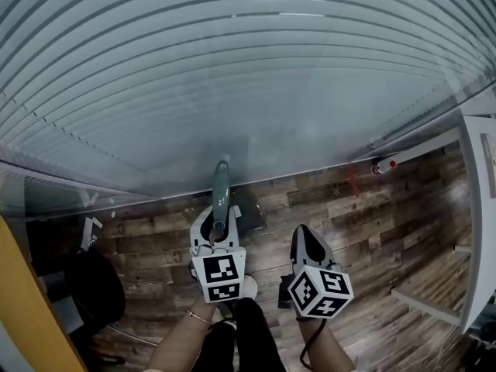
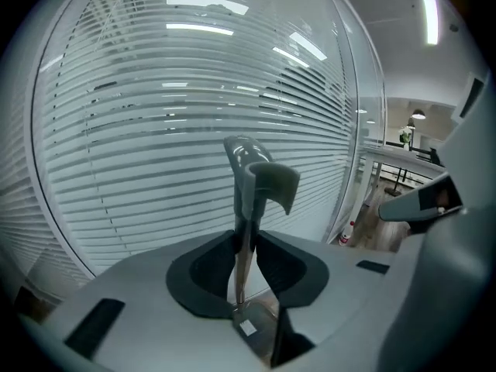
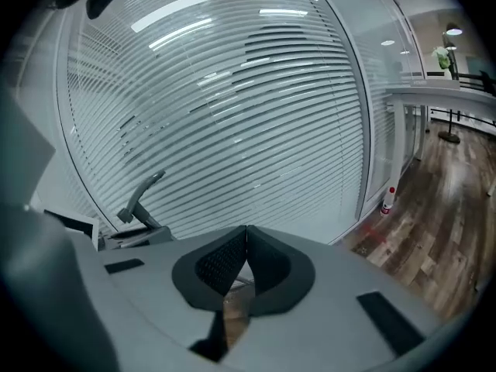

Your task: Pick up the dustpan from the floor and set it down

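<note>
The left gripper (image 2: pixel 246 242) has its jaws clamped on the slim grey-green plastic dustpan handle (image 2: pixel 249 184), whose long axis rises toward the far white slatted blinds (image 1: pixel 232 68). The dark pan (image 1: pixel 249 211) hangs below, near the wood-plank floor (image 1: pixel 372 231). To the right, the right gripper (image 3: pixel 246 246) has its jaws together, empty.

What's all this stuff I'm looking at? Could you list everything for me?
dustpan: one, grey-green handle and dark pan, low in front of the blinds
blinds: one wall, pale grey, top
floor: one, brown wood planks
container: one, white with a red top, at the wall's foot, right
dark bundle: one, black, on the floor at left
left gripper: one, white and grey, shut on the dustpan's handle
right gripper: one, white and grey, jaws together, empty
</note>
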Motion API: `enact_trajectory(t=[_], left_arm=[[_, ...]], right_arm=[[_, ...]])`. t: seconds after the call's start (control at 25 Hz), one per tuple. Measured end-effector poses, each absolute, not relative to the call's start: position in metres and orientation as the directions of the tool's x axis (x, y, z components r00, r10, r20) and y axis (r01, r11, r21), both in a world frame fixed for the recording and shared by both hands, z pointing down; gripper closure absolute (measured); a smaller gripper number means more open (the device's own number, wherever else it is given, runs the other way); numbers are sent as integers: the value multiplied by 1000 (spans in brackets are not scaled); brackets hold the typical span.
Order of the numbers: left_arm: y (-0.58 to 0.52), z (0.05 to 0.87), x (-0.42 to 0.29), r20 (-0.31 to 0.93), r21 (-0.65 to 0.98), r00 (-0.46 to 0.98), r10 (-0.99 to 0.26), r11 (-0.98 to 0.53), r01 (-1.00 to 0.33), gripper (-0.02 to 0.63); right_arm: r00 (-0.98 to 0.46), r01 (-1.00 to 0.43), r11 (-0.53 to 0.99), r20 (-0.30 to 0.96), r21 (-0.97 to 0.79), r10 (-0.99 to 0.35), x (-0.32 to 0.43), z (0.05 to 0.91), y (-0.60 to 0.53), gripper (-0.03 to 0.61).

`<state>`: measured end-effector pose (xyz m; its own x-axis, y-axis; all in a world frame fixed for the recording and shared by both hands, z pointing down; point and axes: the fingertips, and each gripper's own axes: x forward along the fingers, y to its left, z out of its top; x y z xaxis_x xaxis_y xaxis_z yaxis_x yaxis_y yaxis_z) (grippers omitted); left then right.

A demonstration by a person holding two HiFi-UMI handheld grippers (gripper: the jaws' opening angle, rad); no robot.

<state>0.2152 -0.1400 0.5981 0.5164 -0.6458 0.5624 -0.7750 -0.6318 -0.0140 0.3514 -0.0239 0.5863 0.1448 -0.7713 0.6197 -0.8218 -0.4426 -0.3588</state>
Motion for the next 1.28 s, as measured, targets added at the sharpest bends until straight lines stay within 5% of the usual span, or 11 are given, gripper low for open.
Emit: enact_trajectory(t=[1.28], left_arm=[[-167,626,239,556,68,545,-627,-620,-782,497]], right_arm=[[173,-788,-503,657,-353,-733,358,608,-15,546]])
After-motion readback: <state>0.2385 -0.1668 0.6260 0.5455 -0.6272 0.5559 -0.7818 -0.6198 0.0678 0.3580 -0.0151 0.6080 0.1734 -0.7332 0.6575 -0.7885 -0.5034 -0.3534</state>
